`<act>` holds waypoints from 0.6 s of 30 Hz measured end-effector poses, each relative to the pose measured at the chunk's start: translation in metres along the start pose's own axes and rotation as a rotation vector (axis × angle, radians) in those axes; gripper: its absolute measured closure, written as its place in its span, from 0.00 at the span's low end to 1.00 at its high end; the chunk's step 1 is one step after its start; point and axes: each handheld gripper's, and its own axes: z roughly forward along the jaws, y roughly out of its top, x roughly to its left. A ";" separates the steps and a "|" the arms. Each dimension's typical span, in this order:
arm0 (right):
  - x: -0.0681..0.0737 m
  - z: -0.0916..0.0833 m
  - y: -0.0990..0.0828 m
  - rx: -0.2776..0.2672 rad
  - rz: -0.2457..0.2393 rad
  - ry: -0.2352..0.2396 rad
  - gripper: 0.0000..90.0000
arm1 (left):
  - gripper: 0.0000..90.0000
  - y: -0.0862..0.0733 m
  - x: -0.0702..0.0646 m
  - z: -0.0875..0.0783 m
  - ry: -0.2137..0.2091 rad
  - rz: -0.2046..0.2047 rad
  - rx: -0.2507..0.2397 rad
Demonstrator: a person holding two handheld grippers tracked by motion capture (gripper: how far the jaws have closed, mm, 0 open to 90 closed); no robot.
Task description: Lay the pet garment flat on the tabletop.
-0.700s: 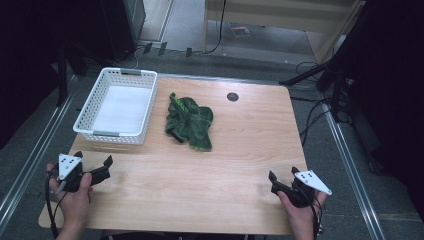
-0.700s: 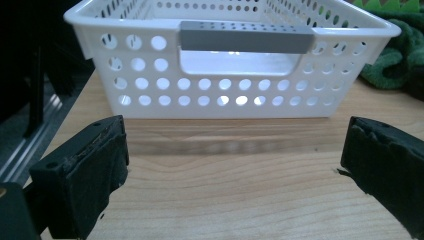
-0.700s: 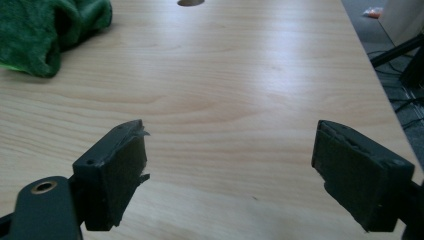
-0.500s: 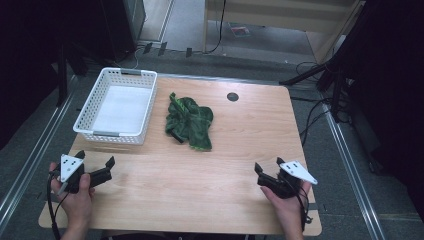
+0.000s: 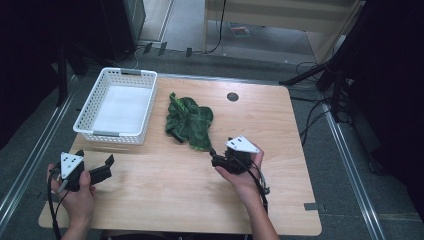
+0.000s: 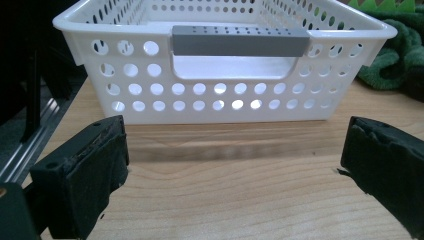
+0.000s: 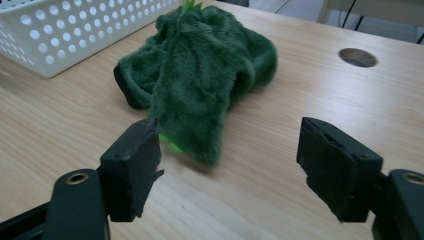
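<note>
Jaws spread wide and empty, the right gripper [image 5: 216, 159] has moved in from the table's near right corner to just short of the crumpled green plush cloth [image 5: 189, 121] at mid-table, beside the white perforated plastic basket [image 5: 85, 120]. A grab looks imminent. Also wide open and holding nothing, the left gripper [image 5: 102, 169] stays by the near left corner.

One wooden table [image 5: 165, 200]. One white perforated basket [image 5: 118, 106] with two grey handles. One green plush item [image 5: 190, 120], crumpled. One round cable hole [image 5: 232, 96] in tabletop. Two handheld grippers: left gripper [image 5: 102, 168], right gripper [image 5: 216, 156].
</note>
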 end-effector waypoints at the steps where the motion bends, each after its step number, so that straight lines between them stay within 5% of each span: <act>1: 0.003 0.008 0.003 0.010 -0.002 -0.003 0.30 | 0.00 0.000 0.000 0.000 0.002 0.006 -0.001; 10: 0.023 0.071 0.026 0.104 -0.004 0.015 0.20 | 0.00 0.000 0.002 0.001 -0.015 -0.014 0.001; 11: 0.025 0.088 0.026 0.179 0.006 0.026 0.20 | 0.00 0.000 0.003 0.001 -0.019 -0.021 -0.001; 14: 0.030 0.100 0.020 0.221 -0.047 -0.053 0.52 | 0.00 0.000 0.003 0.001 -0.021 -0.023 -0.003; 16: 0.028 0.094 0.019 0.188 -0.033 -0.017 0.81 | 0.00 0.000 0.001 -0.001 -0.026 -0.012 0.008; 18: 0.024 0.082 0.022 0.142 -0.011 0.033 0.93 | 0.00 0.003 -0.003 -0.003 -0.044 -0.006 0.009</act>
